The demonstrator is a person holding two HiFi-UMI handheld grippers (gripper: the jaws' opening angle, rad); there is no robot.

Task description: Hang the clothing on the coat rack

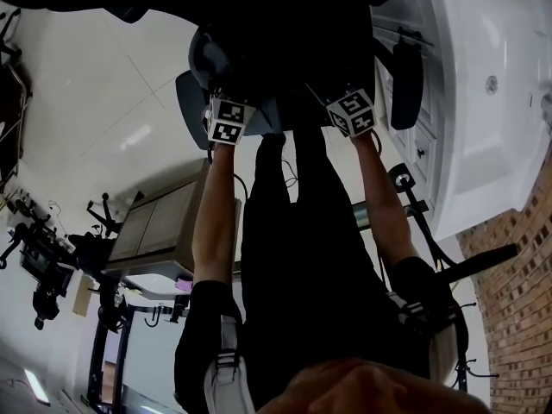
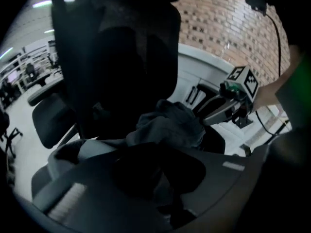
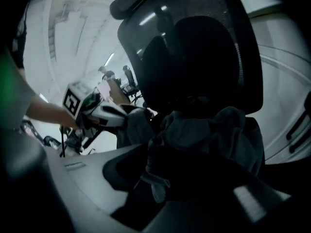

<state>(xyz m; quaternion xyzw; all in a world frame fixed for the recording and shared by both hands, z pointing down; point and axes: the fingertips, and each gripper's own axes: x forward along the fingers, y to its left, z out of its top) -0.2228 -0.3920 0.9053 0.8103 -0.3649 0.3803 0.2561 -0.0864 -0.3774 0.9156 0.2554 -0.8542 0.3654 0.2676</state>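
- gripping a hanging fold of the dark grey garment (image 3: 209, 130), jaws closed on it, the right gripper (image 3: 156, 176) reaches over the seat of a black office chair (image 3: 194, 47).
- the left gripper (image 2: 155, 178) is pinched narrow on the same cloth from the opposite side.
- the garment lies bunched on the seat, against the chair's tall back, which rises close behind it.
- an armrest (image 2: 51, 120) juts out beside the seat.
- a brick wall (image 2: 218, 18) and a white tub-like unit (image 1: 483, 102) stand beyond the chair.
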